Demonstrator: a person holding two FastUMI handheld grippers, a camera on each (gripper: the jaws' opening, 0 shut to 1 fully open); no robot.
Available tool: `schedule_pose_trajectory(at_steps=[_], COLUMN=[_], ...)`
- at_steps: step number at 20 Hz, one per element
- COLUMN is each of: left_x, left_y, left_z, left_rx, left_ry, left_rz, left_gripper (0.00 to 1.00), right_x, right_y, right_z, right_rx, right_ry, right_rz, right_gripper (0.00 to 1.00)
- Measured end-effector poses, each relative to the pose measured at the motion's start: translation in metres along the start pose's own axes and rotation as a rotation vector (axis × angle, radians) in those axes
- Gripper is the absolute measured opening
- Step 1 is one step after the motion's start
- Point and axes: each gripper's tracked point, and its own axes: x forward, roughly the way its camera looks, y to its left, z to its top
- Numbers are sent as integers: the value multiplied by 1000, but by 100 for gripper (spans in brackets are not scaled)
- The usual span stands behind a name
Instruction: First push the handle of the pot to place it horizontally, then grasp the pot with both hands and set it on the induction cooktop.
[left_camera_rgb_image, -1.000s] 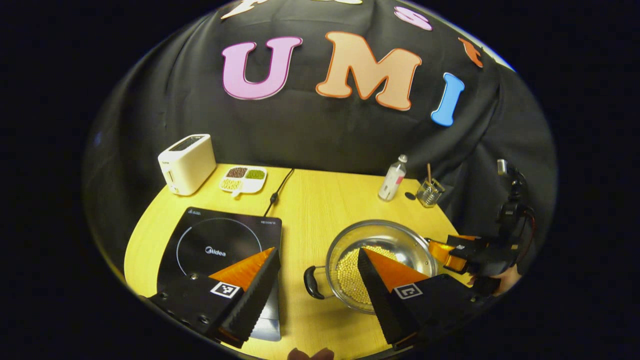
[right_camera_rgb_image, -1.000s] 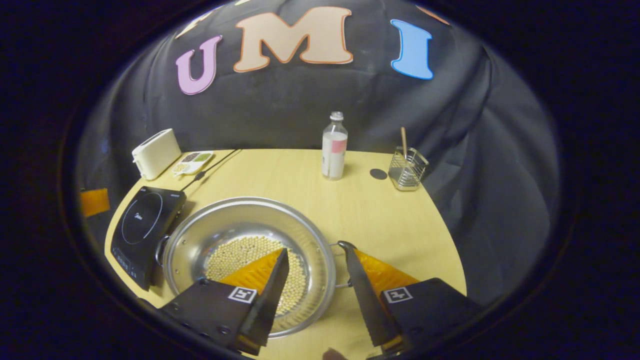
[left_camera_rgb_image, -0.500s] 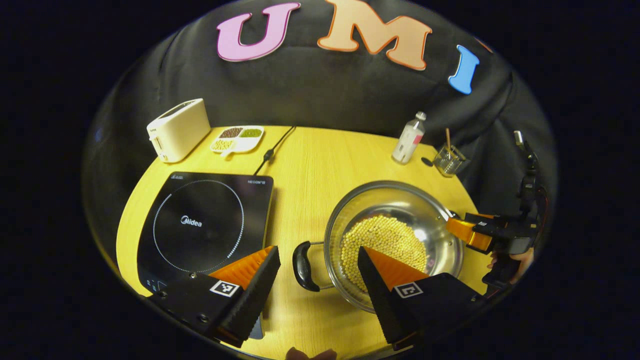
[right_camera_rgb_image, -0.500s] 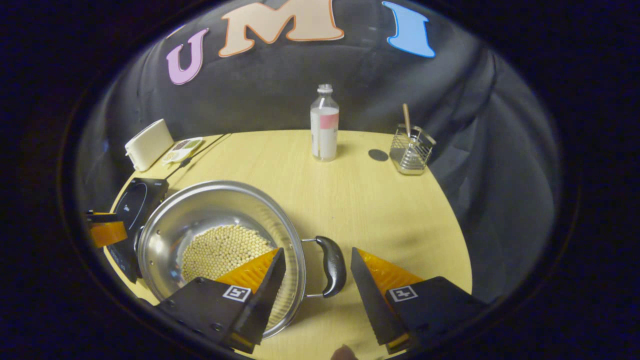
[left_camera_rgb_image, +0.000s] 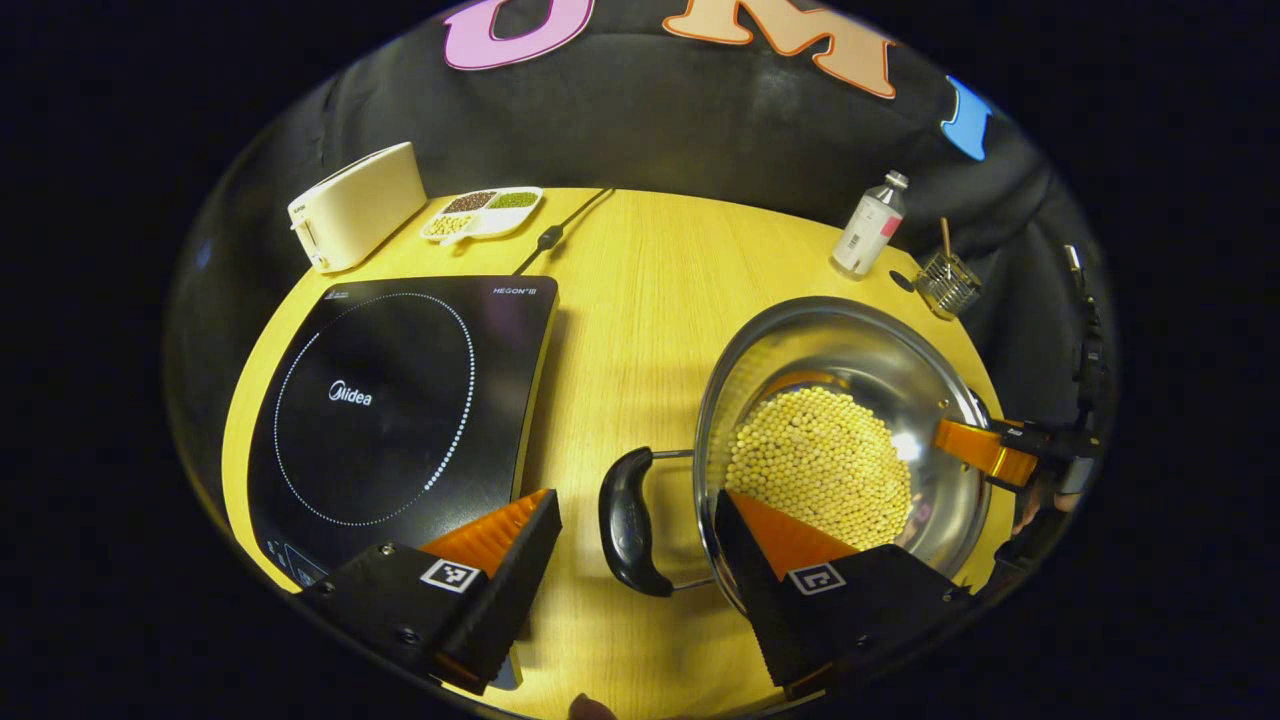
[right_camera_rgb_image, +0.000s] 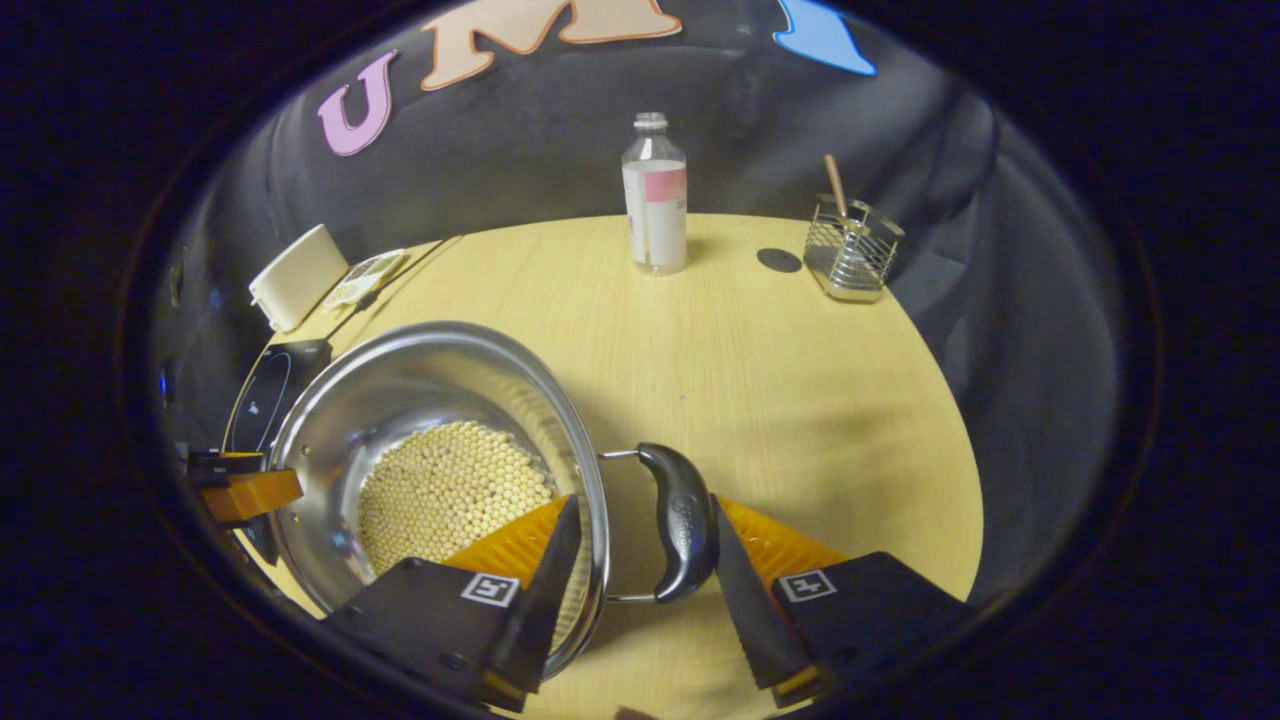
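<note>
Straddling pot (left_camera_rgb_image: 840, 440) handles – left tool (left_camera_rgb_image: 632, 545) and right tool (right_camera_rgb_image: 640, 555) both spread wide, gripping nothing.

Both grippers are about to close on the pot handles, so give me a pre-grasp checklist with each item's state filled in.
1. Left gripper open around the left handle: ok, the handle sits between its fingers.
2. Right gripper open around the right handle: ok, though the handle lies close against one finger.
3. Handles level across the pot: ok.
4. Cooktop surface free: ok.
5. Beans settled low in the pot: ok.
6. Fingers low enough to grip the handles: cannot tell.
</note>
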Motion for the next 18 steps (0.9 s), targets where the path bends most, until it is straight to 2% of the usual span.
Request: schedule_pose_trajectory(at_steps=[1, 3, 4, 5, 6, 7, 8, 9, 12, 14, 18], left_x=[3, 6, 7, 9, 11, 9, 10, 8, 5, -1, -18], left_y=[-3, -11, -14, -13, -11, -11, -12, -11, -10, -10, -5], left_z=[-2, -2, -3, -1, -1, 1, 2, 1, 1, 4, 8], left_rx=[-14, -56, -59, -43, -29, -24, -30, -37, -40, -40, -32], left_ry=[3, 10, 16, 10, 20, 19, 22, 32, 52, 44, 22], left_rz=[-16, -43, -35, -20, -13, -17, -20, -22, -22, -21, -17], left_gripper=[95, 87, 75, 66, 63, 63, 62, 61, 58, 60, 58], right_x=[0, 0, 0, -6, -1, -2, -9, -7, -7, -10, -27], right_y=[0, 1, 2, 2, 2, 3, 3, 3, 4, 6, 10], right_z=[2, -2, -1, -1, -2, -1, -3, -3, -6, -4, -1], right_rx=[4, 23, 34, 39, 45, 50, 67, 76, 87, 89, 93], right_ry=[8, 16, 18, 21, 24, 24, 30, 35, 36, 31, 10], right_rz=[0, 19, 23, 32, 38, 46, 43, 46, 34, 39, 51], right_gripper=[69, 63, 63, 59, 58, 53, 53, 46, 46, 46, 46])
